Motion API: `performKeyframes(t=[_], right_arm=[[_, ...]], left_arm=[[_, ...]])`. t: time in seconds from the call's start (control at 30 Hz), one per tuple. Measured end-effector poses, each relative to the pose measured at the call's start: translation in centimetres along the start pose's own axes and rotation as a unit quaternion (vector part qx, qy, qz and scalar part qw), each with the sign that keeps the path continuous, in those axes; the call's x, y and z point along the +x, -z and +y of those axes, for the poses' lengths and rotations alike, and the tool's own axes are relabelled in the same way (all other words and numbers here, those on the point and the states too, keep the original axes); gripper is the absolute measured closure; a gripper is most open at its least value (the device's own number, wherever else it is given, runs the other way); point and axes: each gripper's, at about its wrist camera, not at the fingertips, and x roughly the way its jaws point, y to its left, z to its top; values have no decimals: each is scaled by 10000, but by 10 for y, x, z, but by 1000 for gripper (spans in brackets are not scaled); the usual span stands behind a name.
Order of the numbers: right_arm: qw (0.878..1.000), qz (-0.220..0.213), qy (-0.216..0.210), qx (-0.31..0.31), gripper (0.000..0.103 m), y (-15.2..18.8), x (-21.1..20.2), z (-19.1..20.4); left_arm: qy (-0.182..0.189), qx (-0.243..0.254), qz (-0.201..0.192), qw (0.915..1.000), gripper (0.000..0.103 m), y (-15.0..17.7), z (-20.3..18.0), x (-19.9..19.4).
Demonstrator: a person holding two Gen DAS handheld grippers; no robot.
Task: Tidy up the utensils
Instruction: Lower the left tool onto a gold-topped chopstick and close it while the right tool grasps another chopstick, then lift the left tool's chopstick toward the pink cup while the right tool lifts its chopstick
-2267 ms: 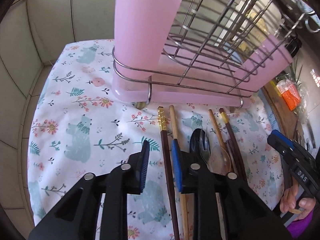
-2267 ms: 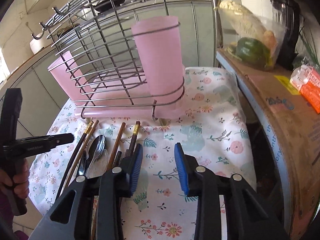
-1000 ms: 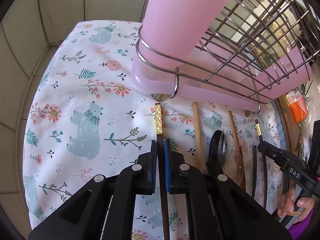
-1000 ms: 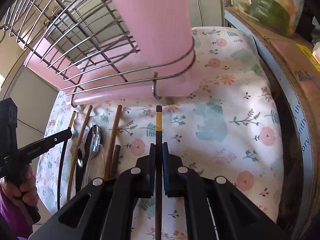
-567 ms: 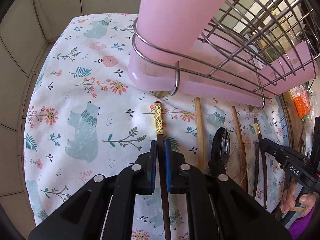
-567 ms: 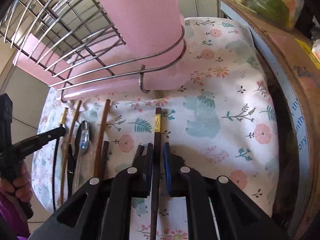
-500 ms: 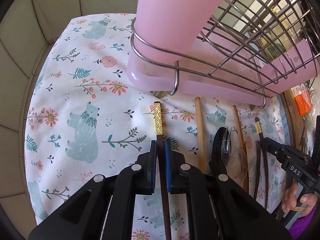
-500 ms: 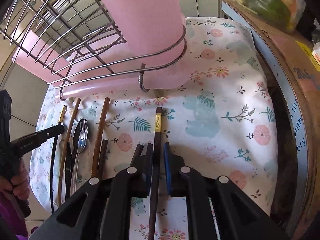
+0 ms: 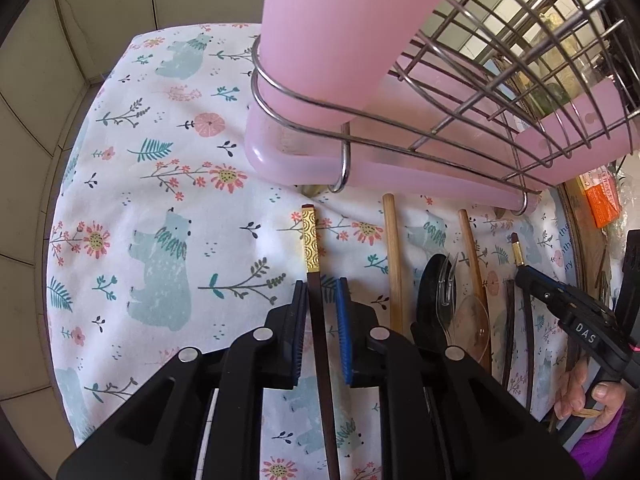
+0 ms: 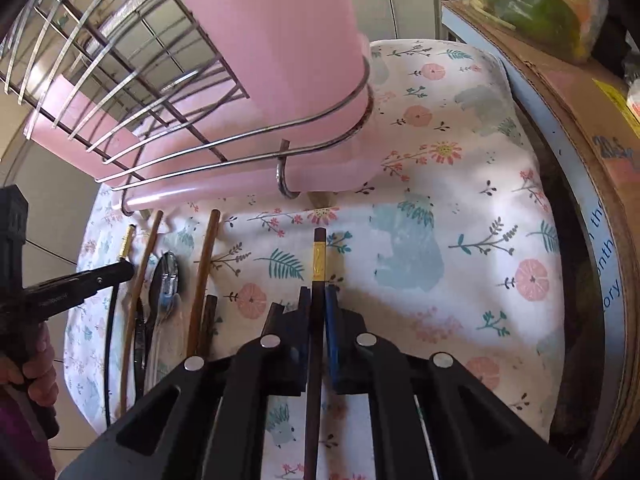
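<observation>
- The left gripper [image 9: 321,292] is pointed steeply down at the cloth [image 9: 160,160]. Its jaws are set narrow.
- A dark chopstick [image 9: 311,240] with a gold band is seen between its pads. It lies close against the left pad, and a slim gap is left at the blue right pad, so no clamping is shown.
- Straight ahead of the jaws, the chopstick's tip is found just short of the rack [image 9: 440,136]. The rack's pink cup [image 9: 332,40] is seen above the tip.
- To this tool's right, a wooden chopstick [image 9: 394,256], a black spoon [image 9: 430,280], a clear fork [image 9: 446,280] and a clear spoon [image 9: 474,320] are laid side by side.
- Farther right, the other tool is seen, gripped by a hand [image 9: 588,400]. "DAS" can be read on its arm.
- Beyond it, an orange packet [image 9: 602,204] is seen. Its print cannot be read.
- The right gripper [image 10: 318,300] is also pointed down. Its jaws are closing, and the pads are pressed on a second chopstick [image 10: 319,260], also dark and gold-banded.
- Ahead of these jaws the rack is met again, with the cup above the tip.
- To this tool's right, a cardboard box [image 10: 600,184] is seen with cut-off blue lettering: "the", "onth", "ory".
- On the box, a bag [image 10: 536,8] with a green pepper is seen.
</observation>
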Motion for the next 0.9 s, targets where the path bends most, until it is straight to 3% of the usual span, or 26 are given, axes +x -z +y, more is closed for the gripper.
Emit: performKeyframes(t=[0.23, 0.47, 0.67, 0.9], right_arm=[[9987, -476, -141, 78, 97, 9, -42, -14], [9931, -1136, -302, 15, 97, 14, -85, -9], [9855, -1650, -389, -70, 97, 15, -124, -9], [9758, -2134, -398, -250, 97, 17, -150, 0]], left_arm=[[127, 15, -298, 9995, 97, 19, 13, -35], [393, -69, -963, 9945, 97, 33, 25, -88], [472, -73, -1577, 9863, 97, 40, 22, -130], [429, 48, -2405, 9697, 98, 47, 13, -171]])
